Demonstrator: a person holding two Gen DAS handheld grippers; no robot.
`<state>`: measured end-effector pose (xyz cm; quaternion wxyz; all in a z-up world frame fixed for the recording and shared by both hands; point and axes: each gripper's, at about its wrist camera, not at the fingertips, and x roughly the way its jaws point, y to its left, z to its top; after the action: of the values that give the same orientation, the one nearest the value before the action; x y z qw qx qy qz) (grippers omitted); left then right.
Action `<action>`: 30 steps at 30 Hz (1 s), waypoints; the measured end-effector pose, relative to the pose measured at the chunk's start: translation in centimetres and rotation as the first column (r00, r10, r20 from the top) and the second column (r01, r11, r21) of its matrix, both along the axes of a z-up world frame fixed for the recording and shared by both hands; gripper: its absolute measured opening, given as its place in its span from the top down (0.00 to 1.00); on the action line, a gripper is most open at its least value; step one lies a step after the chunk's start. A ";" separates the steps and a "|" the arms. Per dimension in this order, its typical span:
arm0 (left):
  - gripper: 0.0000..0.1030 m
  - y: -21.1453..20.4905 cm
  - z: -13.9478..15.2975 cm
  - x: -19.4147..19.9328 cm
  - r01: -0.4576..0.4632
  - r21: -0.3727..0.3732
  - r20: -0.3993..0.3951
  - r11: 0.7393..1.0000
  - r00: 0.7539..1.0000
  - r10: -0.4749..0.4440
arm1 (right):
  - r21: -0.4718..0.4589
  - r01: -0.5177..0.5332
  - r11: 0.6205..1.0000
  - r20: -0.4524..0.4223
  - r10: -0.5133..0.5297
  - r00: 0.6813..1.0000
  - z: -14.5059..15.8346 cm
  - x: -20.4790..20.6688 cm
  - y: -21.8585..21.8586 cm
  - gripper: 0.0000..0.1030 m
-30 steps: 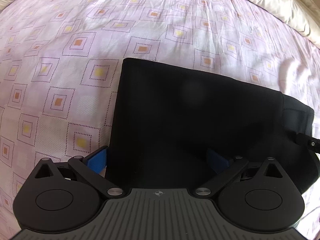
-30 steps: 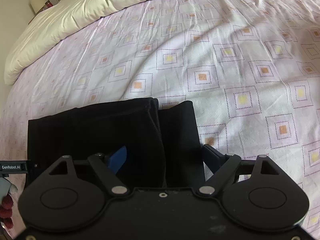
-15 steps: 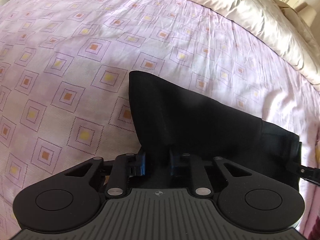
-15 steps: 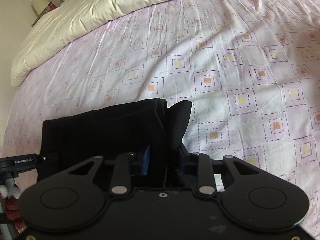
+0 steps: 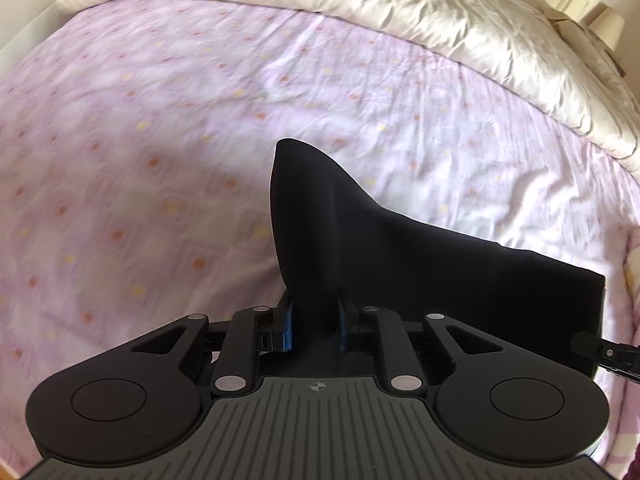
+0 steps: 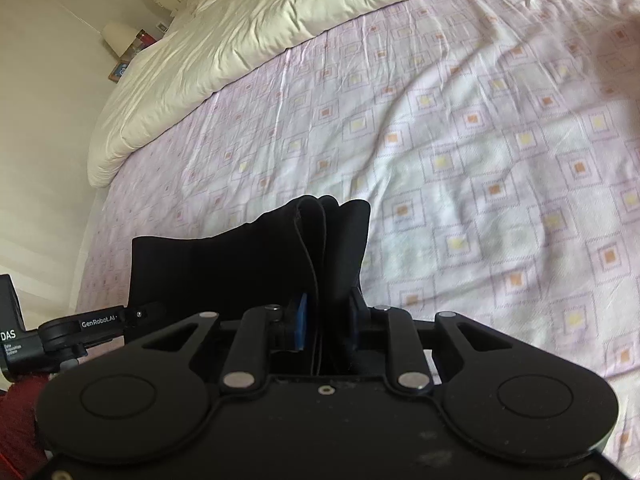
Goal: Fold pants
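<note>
Both the left tool [image 5: 314, 326] and right tool [image 6: 326, 326] clamp the already-folded black pants [image 5: 400, 256], lifted for another fold.

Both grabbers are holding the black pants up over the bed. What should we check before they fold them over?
1. Left gripper clamped on the folded black fabric pants: ok; its jaws have just closed on the cloth.
2. Right gripper clamped on the same pants: ok, jaws just closed, layered edges between them.
3. All layers caught in the right grip: cannot tell.
4. Pants held in one piece between both grippers: ok.
5. Pink patterned bed sheet ahead free of clutter: ok.
6. Cream quilted duvet away from the landing spot: ok.
</note>
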<state>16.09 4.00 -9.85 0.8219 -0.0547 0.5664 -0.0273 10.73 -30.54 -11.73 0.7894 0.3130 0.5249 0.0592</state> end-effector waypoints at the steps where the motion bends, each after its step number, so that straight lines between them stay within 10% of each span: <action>1: 0.82 0.6 0.0 -0.7 -0.010 0.009 -0.009 1.000 1.000 0.010 | 0.009 -0.015 1.000 -0.006 0.015 1.000 -0.1 -0.6 0.6 0.79; 15: 0.82 8.5 0.1 -6.5 -0.130 0.039 -0.020 0.991 0.991 0.131 | -0.026 -0.164 0.986 -0.008 0.163 0.987 0.7 -3.9 9.6 0.79; 30: 0.82 28.3 3.2 2.4 -0.144 0.022 0.101 0.989 0.985 0.141 | -0.042 -0.135 0.990 0.044 0.137 0.990 4.2 6.7 29.9 0.79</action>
<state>18.53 32.27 -6.65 0.8494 -0.0816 0.5201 0.0373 17.39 -0.62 -7.56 0.8015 0.2597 0.5273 0.1101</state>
